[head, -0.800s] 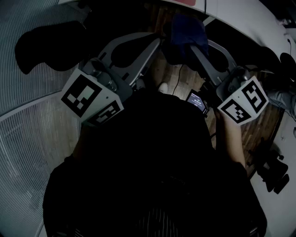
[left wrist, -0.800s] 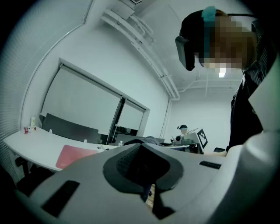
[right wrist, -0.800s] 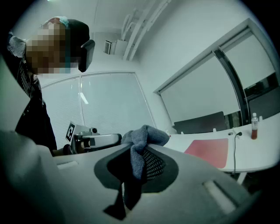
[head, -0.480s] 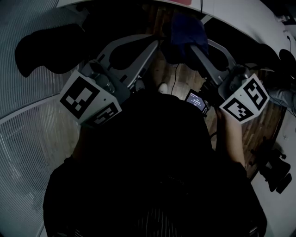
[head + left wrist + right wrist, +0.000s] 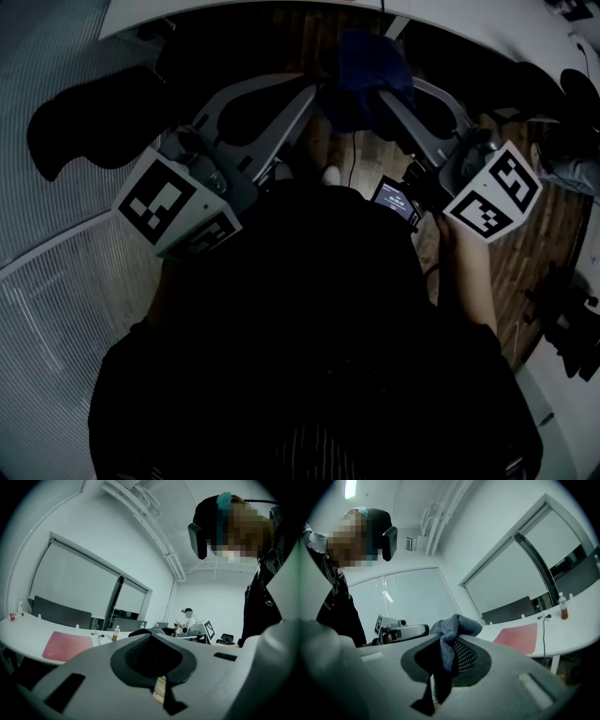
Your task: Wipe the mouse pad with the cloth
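Observation:
A pink mouse pad [image 5: 68, 645] [image 5: 518, 637] lies flat on a curved white table [image 5: 18, 630] [image 5: 576, 625], well ahead of both grippers. A blue cloth [image 5: 370, 70] [image 5: 453, 631] hangs bunched from my right gripper [image 5: 382, 94] [image 5: 445, 660], which is shut on it. My left gripper [image 5: 314, 89] [image 5: 152, 660] is shut, its dark pads together with nothing between them. Both grippers are held close to the person's dark-clothed torso, over a wooden floor and short of the table edge [image 5: 281, 7].
A drink bottle [image 5: 563, 605] [image 5: 115, 633] and a thin cable [image 5: 543, 634] stand on the table beyond the pad. A dark chair [image 5: 94, 103] is at the left. A small lit screen [image 5: 397, 201] hangs by the right gripper. Another person [image 5: 187, 618] sits far off.
The head view has tilted a little, bringing more of the table edge in at the top. The right gripper has risen slightly with the cloth; the left has hardly moved.

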{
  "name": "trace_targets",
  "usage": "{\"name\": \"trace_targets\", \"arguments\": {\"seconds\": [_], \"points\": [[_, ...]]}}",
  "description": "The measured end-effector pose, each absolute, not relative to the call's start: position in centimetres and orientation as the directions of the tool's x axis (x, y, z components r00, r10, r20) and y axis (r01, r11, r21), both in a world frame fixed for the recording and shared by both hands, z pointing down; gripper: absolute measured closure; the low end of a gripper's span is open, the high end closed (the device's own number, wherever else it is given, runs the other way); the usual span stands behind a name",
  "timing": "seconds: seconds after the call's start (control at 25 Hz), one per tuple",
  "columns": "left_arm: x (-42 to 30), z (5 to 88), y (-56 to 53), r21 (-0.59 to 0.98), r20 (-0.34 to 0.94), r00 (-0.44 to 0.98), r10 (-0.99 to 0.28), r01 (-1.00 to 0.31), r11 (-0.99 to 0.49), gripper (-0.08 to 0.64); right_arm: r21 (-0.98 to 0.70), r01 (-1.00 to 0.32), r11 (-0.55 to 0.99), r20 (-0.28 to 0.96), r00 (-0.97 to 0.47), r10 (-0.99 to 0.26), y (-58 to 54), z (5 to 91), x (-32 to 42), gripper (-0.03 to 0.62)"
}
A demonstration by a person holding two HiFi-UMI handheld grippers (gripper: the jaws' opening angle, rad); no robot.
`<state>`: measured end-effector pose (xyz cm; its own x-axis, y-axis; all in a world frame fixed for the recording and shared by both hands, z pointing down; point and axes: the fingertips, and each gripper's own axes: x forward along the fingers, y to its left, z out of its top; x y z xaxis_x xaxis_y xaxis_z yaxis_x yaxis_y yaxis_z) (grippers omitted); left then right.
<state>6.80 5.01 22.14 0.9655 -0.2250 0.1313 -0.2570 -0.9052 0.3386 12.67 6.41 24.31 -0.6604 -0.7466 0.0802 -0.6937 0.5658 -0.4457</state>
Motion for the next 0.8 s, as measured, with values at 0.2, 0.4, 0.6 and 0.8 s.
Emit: {"name": "trace_targets", "arguments": {"seconds": [0.2,0.4,0.6,0.8], "points": [[7.7,23.9,5.7,0.339,0.12,0.979,-0.166,-0.197,-0.92,0.554,-0.44,-0.731,0.522,0.086,-0.612,-0.786,7.4,26.2,13.8,0.555],[10.4,23.8,4.6,0.333,0.119,0.986,-0.119,-0.152,-0.931,0.554,-0.442,-0.77,0.46,0.094,-0.55,-0.83,7.1,26.4,17.0,0.555],[8.7,19.9,1.5,0.339,0.109,0.994,-0.027,-0.063,-0.939,0.554,-0.424,-0.812,0.401,0.107,-0.484,-0.868,4.5,21.9,14.7,0.555],[9.4,18.1,-0.8,0.346,0.114,0.993,0.013,-0.027,-0.938,0.554,-0.428,-0.836,0.344,0.121,-0.43,-0.895,3.2,20.0,14.9,0.555]]}}
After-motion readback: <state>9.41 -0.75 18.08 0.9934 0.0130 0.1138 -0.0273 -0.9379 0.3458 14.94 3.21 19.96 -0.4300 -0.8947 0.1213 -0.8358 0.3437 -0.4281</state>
